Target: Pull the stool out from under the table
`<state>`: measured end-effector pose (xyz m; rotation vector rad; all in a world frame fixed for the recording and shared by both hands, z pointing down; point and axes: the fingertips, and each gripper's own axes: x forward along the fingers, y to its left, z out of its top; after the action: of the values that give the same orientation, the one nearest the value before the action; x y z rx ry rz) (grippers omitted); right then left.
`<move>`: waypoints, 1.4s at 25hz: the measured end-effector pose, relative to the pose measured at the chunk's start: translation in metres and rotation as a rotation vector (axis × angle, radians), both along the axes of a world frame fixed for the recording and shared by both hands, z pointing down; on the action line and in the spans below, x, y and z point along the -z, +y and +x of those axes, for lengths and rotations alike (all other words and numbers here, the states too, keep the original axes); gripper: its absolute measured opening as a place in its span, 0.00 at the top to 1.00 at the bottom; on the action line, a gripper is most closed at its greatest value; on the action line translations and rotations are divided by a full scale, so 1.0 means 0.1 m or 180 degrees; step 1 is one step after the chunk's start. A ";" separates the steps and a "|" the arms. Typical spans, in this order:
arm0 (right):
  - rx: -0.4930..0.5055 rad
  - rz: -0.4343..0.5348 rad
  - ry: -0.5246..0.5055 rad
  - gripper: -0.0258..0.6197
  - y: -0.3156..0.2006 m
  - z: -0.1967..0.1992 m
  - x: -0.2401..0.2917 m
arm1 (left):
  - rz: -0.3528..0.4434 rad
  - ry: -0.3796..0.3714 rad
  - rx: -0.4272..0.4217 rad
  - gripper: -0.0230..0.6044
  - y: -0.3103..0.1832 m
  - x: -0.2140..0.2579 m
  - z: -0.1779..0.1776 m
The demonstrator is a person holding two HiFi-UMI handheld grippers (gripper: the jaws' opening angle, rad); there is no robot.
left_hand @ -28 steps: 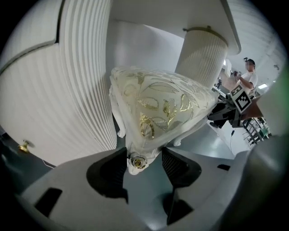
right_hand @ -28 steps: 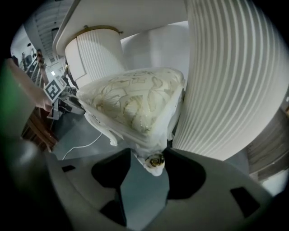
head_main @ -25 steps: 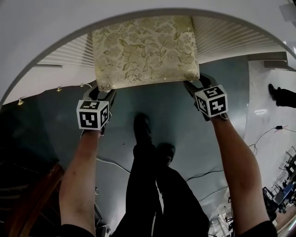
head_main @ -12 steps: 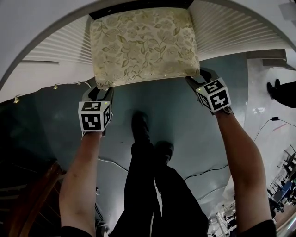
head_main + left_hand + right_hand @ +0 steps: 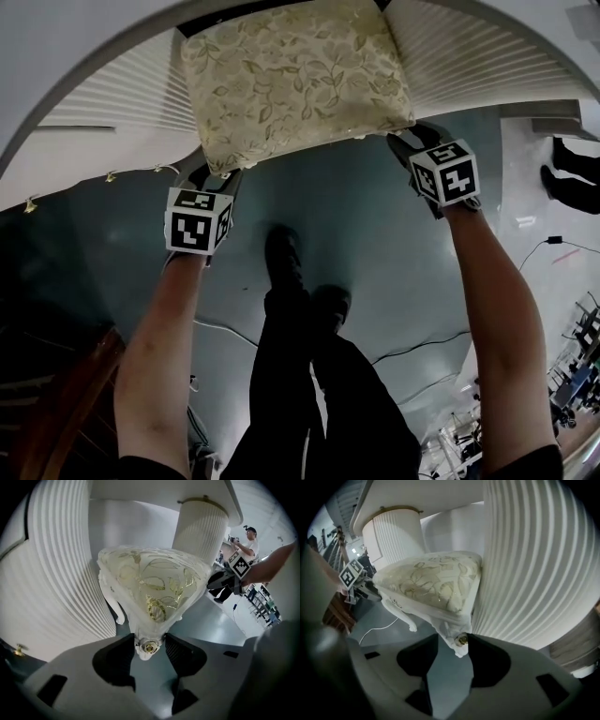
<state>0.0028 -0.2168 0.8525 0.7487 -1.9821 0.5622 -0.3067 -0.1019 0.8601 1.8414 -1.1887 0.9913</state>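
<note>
Change: over the last second the stool [image 5: 295, 80] has skewed. Its right front corner now sits farther from me, and its left corner has barely moved.
Meaning: I judge the stool is free to move but is turning, not coming out square. The pull is only begun.
Stool position: on the floor [image 5: 366, 234], its seat still close under the counter [image 5: 84, 56] rim, between the fluted bases.
Left gripper [image 5: 150, 637]: about half open, pads against the left front corner at its rosette [image 5: 150, 646], jaws easing apart.
Right gripper [image 5: 453, 636]: about half open and closing on the right front corner, with one pad touching only at its tip.
Containers: none in view.
</note>
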 end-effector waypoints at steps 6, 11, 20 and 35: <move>0.0017 0.0262 -0.0007 0.67 -0.06 0.01 -0.07 | 0.0145 -0.0179 -0.0348 0.62 -0.05 -0.13 0.00; 0.0196 0.0255 0.0115 0.70 -0.02 0.02 -0.08 | 0.0146 -0.0149 -0.0228 0.65 -0.03 -0.12 -0.03; -0.0015 0.0243 0.0303 0.52 -0.10 0.01 -0.25 | 0.0235 -0.0013 -0.0667 0.64 -0.03 -0.19 0.01; 0.0061 -0.0133 -0.0190 0.52 -0.02 -0.08 -0.25 | -0.0079 -0.0283 0.0066 0.64 0.01 -0.19 0.00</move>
<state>-0.0053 -0.2189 0.8772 0.6936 -2.0241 0.6192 -0.3062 -0.1004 0.8789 1.7782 -1.2402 1.0811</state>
